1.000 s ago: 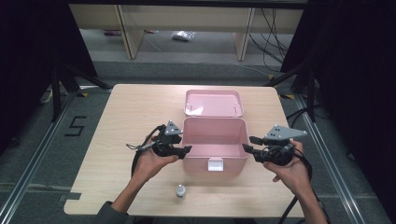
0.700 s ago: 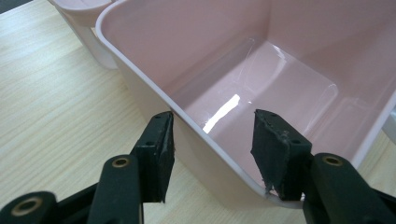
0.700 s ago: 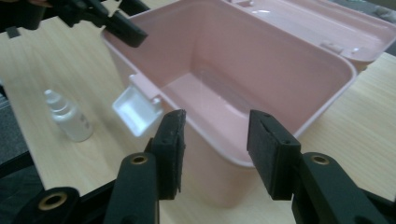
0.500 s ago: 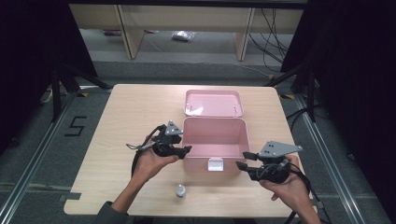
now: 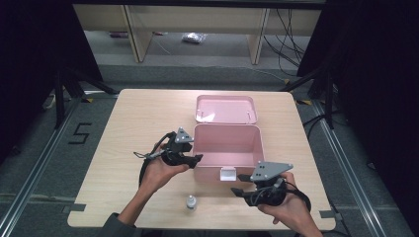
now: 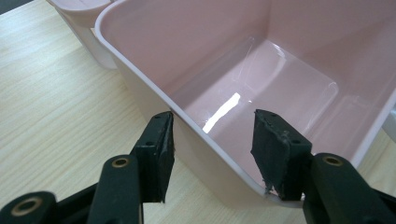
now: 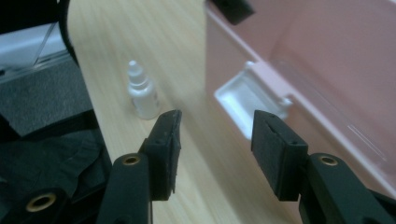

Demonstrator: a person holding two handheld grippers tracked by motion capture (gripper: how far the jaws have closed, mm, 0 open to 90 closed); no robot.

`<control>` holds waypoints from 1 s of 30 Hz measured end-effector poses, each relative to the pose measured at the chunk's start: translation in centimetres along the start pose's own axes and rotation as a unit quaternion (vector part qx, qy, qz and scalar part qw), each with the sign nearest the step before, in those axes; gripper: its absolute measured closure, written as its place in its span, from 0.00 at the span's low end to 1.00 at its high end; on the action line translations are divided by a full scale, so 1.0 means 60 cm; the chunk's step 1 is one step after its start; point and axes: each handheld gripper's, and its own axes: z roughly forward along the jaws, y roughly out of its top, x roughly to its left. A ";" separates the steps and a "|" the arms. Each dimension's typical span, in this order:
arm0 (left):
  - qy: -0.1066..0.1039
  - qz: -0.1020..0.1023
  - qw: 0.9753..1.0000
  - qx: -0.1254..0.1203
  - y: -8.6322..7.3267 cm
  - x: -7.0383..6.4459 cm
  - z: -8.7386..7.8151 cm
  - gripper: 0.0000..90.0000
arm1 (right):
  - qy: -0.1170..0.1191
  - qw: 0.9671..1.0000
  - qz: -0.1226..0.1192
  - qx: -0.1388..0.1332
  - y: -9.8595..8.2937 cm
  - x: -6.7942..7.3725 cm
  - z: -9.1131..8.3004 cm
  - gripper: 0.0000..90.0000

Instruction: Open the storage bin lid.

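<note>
An open pink box [image 5: 227, 148] stands mid-table, its lid [image 5: 226, 109] laid back behind it and a white latch [image 5: 227, 174] on its front. My left gripper [image 5: 196, 159] is at the box's left wall; in the left gripper view the open left gripper [image 6: 212, 140] straddles the rim of the pink box [image 6: 261, 79], one jaw outside and one inside. My right gripper [image 5: 238, 184] hovers in front of the box, open and empty. The right gripper view has that gripper [image 7: 217, 123] aimed between a small white dropper bottle [image 7: 142, 95] and the latch [image 7: 252, 98].
The dropper bottle [image 5: 190, 202] stands upright near the front edge of the wooden table [image 5: 133, 113]. Shelving and cables lie on the floor beyond the table's far edge. Dark curtains flank both sides.
My right gripper has left the box's right side, coming down toward the table's front edge and leftward, in front of the box. The left gripper has stayed put.
</note>
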 end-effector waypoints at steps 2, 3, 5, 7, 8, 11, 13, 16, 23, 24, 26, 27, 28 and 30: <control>0.000 0.000 1.000 0.000 0.000 0.000 0.000 0.54 | 0.010 1.000 -0.008 0.006 0.002 0.004 0.010 0.59; 0.000 0.000 1.000 0.001 0.000 0.000 0.000 0.54 | 0.011 1.000 -0.012 0.009 0.004 0.007 0.017 0.59; 0.000 0.001 1.000 0.001 0.000 0.000 0.000 0.54 | 0.017 1.000 -0.018 0.018 0.006 0.013 0.029 0.59; 0.000 0.001 1.000 0.001 0.000 0.000 0.000 0.54 | 0.021 0.999 -0.022 0.022 0.007 0.018 0.040 0.59; 0.000 0.001 1.000 0.001 0.000 0.000 0.000 0.54 | 0.024 0.999 -0.024 0.028 0.008 0.020 0.044 0.59; -0.003 0.001 1.000 0.001 0.001 0.001 0.001 0.54 | 0.027 0.998 -0.033 0.035 0.012 0.029 0.058 0.59; -0.003 0.001 1.000 0.001 0.001 0.001 0.001 0.54 | 0.032 0.998 -0.038 0.041 0.016 0.033 0.066 0.59; -0.003 0.001 1.000 0.001 0.001 0.001 0.001 0.54 | 0.038 0.997 -0.046 0.049 0.023 0.039 0.074 0.58; -0.004 0.001 1.000 0.002 0.001 0.002 0.001 0.53 | 0.047 0.994 -0.070 0.071 0.039 0.055 0.105 0.58; -0.004 0.001 1.000 0.002 0.001 0.001 0.000 0.53 | 0.050 0.993 -0.075 0.078 0.042 0.057 0.110 0.57; -0.004 0.001 1.000 0.001 0.001 0.001 0.001 0.53 | 0.053 0.992 -0.084 0.083 0.047 0.063 0.118 0.57; -0.004 0.002 1.000 0.001 0.001 0.002 0.000 0.53 | 0.060 0.990 -0.091 0.090 0.051 0.067 0.124 0.57; -0.003 0.001 1.000 0.002 0.001 0.001 0.000 0.53 | 0.065 0.989 -0.095 0.093 0.053 0.069 0.129 0.57; -0.002 0.002 1.000 0.002 0.001 0.001 0.000 0.54 | 0.066 0.988 -0.102 0.100 0.058 0.073 0.139 0.57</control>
